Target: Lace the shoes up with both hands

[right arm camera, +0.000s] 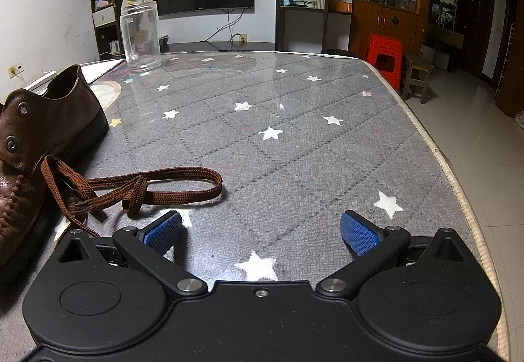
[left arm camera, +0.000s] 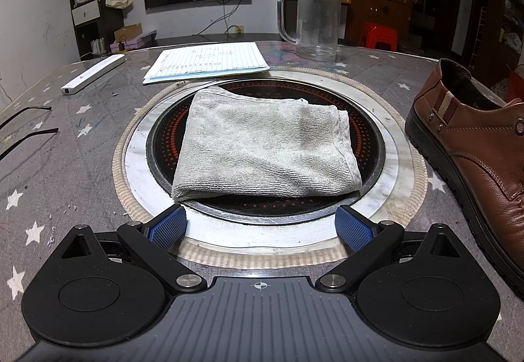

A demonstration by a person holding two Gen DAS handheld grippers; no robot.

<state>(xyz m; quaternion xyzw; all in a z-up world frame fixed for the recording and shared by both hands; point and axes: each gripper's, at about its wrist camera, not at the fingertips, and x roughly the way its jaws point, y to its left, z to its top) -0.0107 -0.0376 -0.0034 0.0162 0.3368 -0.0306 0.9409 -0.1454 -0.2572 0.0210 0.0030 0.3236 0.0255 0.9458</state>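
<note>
The left claw (left arm camera: 260, 226) sits nearest the lens, its blue pads (left arm camera: 168, 226) spread wide with nothing between them, low over the bench (left arm camera: 49, 198). Far off to its left lie a pair of thin dark rods (left arm camera: 29, 119) and a white bar (left arm camera: 93, 74). Straight ahead of it a folded grey towel (left arm camera: 265, 146) rests on a round black hob (left arm camera: 366, 139) set into the bench; beyond the towel lies a lined notepad (left arm camera: 208, 62), and past that to the right stands a clear jug (left arm camera: 316, 21). To the claw's right stands a brown shoe (left arm camera: 471, 146), its eyelets bare.

The right claw (right arm camera: 262, 231) is likewise wide open and holds nothing. The shoe (right arm camera: 49, 123) stands to its left, and a brown lace (right arm camera: 140, 187) trails from it in loose loops on the bench, ending just ahead of the claw's left pad (right arm camera: 163, 229), apart from it. The star-patterned bench top (right arm camera: 294, 149) stretches ahead, with the jug (right arm camera: 139, 38) far ahead to the left.
</note>
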